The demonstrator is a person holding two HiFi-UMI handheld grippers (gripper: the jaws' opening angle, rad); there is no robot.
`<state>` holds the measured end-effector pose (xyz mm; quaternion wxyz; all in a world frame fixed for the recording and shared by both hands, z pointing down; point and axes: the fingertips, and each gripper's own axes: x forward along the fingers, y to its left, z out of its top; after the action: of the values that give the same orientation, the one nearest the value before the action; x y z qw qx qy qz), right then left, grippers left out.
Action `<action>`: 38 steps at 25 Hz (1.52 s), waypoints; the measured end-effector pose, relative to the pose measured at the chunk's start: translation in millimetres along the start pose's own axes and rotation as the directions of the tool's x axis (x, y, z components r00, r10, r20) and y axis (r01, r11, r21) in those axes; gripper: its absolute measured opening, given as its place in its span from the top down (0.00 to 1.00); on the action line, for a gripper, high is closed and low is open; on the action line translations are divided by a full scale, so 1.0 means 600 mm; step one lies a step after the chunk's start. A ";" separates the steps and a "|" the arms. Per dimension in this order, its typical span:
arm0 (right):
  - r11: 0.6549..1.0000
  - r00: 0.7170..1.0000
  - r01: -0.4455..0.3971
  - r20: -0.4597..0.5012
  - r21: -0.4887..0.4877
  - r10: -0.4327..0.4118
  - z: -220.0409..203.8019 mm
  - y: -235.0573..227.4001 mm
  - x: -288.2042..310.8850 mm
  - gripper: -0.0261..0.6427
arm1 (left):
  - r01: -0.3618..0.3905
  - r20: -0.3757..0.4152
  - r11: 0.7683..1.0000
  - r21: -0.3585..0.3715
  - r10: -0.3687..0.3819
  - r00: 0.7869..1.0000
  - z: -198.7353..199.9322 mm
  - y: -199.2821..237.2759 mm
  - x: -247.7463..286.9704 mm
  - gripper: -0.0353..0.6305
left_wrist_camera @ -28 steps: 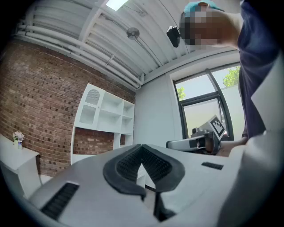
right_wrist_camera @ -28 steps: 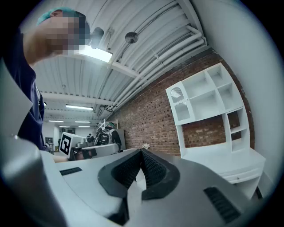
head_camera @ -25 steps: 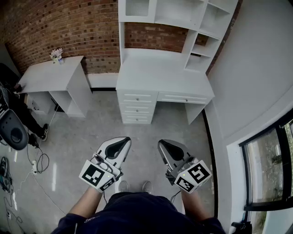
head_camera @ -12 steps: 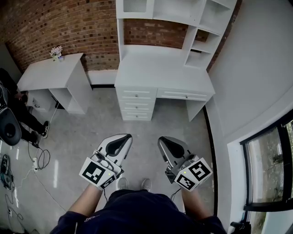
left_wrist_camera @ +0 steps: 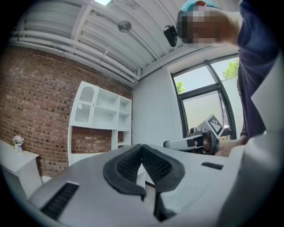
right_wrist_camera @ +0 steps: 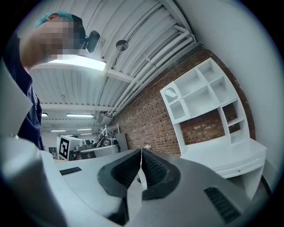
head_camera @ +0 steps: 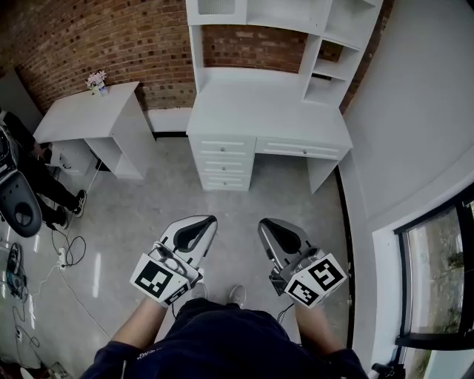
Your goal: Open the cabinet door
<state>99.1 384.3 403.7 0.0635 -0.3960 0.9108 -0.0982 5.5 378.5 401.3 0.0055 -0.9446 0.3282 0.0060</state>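
Jaws pinched closed and empty, left tool (head_camera: 206,222) and right tool (head_camera: 266,223) point level toward the far desk (head_camera: 266,111), presumably bound for its grilled upper cabinet door (left_wrist_camera: 84,105).

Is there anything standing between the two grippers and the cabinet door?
Nothing visible blocks the way. Only bare floor lies between the left gripper, the right gripper and the desk. The cabinet door sits above the desk top, at the shelves' upper left.
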 end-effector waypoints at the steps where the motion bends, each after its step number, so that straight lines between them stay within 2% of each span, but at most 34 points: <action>1: 1.000 1.000 -0.001 -0.001 0.005 0.001 -0.001 -0.002 -0.002 0.92 | -0.003 -0.004 1.000 -0.001 0.003 1.000 -0.002 -0.002 0.000 0.94; 11: 1.000 1.000 -0.013 -0.020 0.014 0.014 -0.005 -0.022 -0.004 0.92 | -0.034 -0.009 0.999 -0.012 0.034 0.999 -0.011 0.007 0.011 0.94; 21: 1.000 0.999 -0.013 -0.038 0.009 0.013 -0.002 -0.048 0.039 0.92 | -0.048 0.002 0.999 -0.023 0.048 0.999 -0.013 0.058 0.030 0.94; 29: 1.000 0.999 0.006 -0.047 0.007 -0.006 -0.001 -0.082 0.128 0.92 | -0.033 0.012 0.999 -0.035 0.034 0.999 -0.019 0.153 0.060 0.94; 38: 1.000 0.999 0.031 -0.040 -0.002 -0.031 0.010 -0.119 0.260 0.92 | -0.006 0.031 0.999 -0.036 0.007 0.999 -0.013 0.293 0.096 0.94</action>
<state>45.4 221.4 408.6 0.0434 -0.4080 0.9057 -0.1062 -58.3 205.1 407.3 -0.0064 -0.9432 0.3310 0.0268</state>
